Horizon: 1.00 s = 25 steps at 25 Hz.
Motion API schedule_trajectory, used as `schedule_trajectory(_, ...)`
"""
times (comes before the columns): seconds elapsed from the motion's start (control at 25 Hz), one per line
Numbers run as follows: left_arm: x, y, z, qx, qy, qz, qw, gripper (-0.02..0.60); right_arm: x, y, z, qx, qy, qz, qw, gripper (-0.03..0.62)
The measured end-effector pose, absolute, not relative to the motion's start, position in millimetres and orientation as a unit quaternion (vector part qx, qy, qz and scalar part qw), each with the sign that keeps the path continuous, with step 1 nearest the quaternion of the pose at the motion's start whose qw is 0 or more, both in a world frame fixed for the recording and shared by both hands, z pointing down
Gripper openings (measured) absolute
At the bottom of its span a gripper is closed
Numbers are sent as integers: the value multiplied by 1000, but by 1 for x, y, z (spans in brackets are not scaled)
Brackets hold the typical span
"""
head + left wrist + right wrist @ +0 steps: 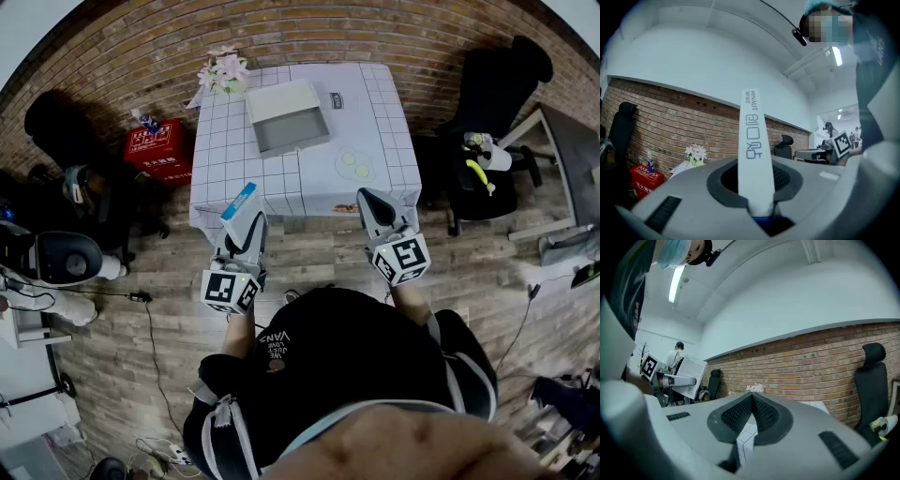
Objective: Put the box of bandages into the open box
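Holds the bandage box upright in the left tongs, with right tongs closed and empty, both short of the desk bearing the open box.

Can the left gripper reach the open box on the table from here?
Probably yes. The left gripper, shut on the bandage box, is at the near edge of the table; only bare cloth lies between it and the open box, which sits far back, needing a long reach.
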State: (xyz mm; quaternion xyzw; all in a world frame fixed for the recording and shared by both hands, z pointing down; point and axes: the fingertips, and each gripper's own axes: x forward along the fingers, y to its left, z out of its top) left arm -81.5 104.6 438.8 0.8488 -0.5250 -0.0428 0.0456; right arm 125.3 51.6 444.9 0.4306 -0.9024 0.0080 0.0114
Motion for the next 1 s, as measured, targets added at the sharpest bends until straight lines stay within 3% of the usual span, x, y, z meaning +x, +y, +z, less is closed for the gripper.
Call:
schedule_trajectory(0.52,-50,106,456,830,-551,-50,69,84,144,45,453,381,-924,32,-17,-3)
schedule_trajectory(1.0,-60,70,466,849,-520,-49,84,84,122,23,468,387,-920,54,4,-3)
